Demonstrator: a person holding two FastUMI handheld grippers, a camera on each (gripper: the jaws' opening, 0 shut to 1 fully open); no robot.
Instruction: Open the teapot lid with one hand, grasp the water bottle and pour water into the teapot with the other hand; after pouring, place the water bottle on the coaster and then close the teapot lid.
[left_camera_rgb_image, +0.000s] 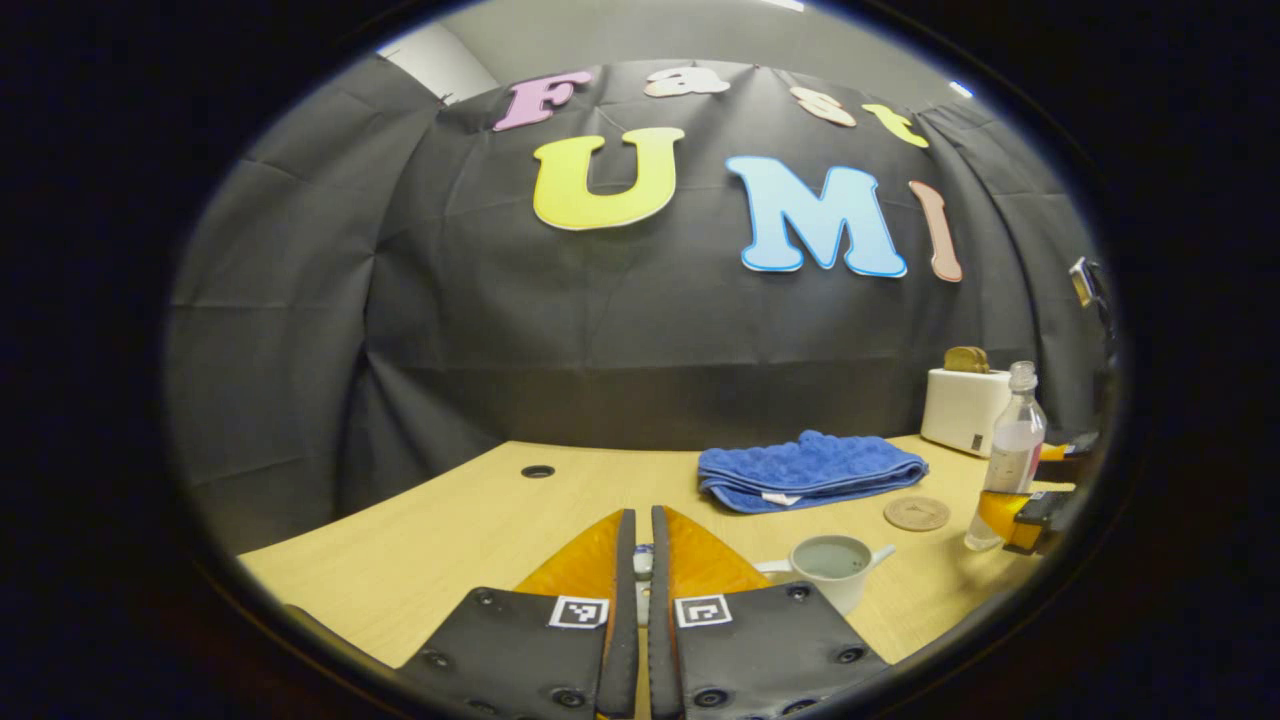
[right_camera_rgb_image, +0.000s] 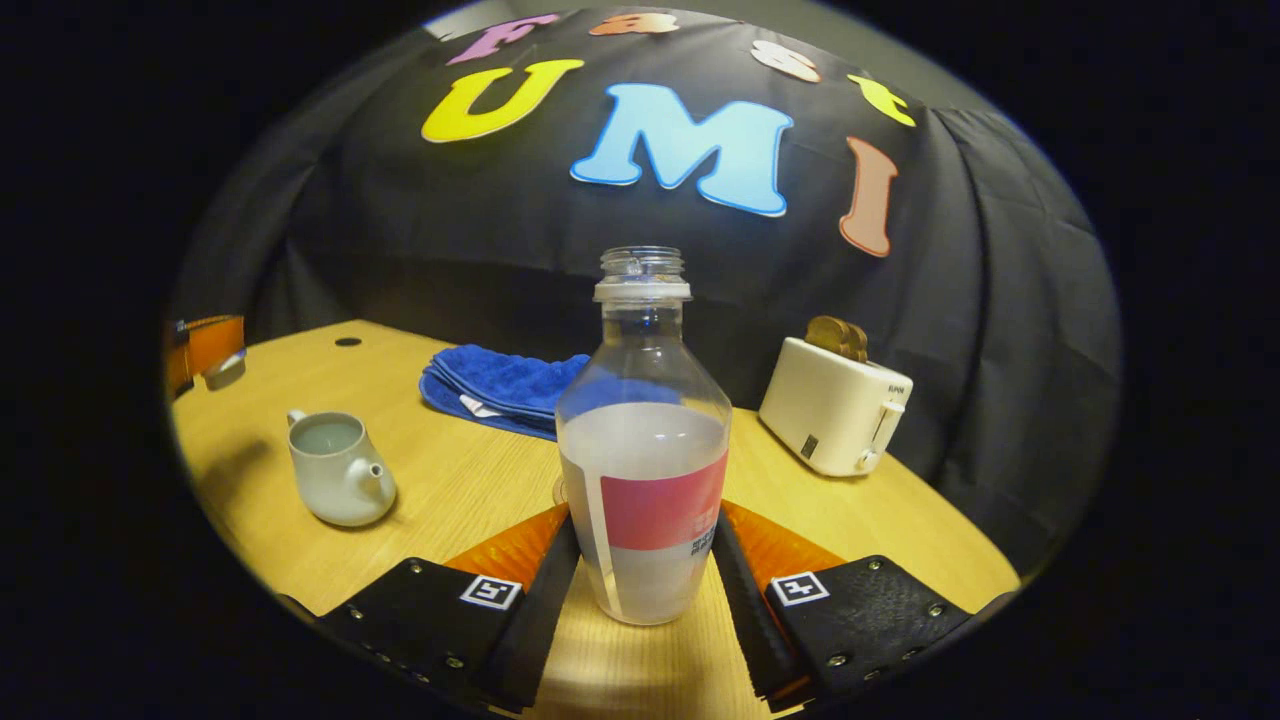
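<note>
Right gripper (right_camera_rgb_image: 640, 560) fingers clamp the uncapped water bottle (right_camera_rgb_image: 643, 440) upright, low over table (right_camera_rgb_image: 450, 480). Left gripper (left_camera_rgb_image: 636, 545) nearly closed, pinching small teapot lid (left_camera_rgb_image: 643, 562); open teapot (left_camera_rgb_image: 830, 568) just beside, coaster (left_camera_rgb_image: 916, 513) beyond

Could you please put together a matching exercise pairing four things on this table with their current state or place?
Things:
1. teapot
2. water bottle
3. towel
4. toaster

States or places:
A. between the right tongs
B. open at the top
C. bread sticking out of its slot
D. folded, near the coaster

Pairs: 1-B, 2-A, 3-D, 4-C
</note>
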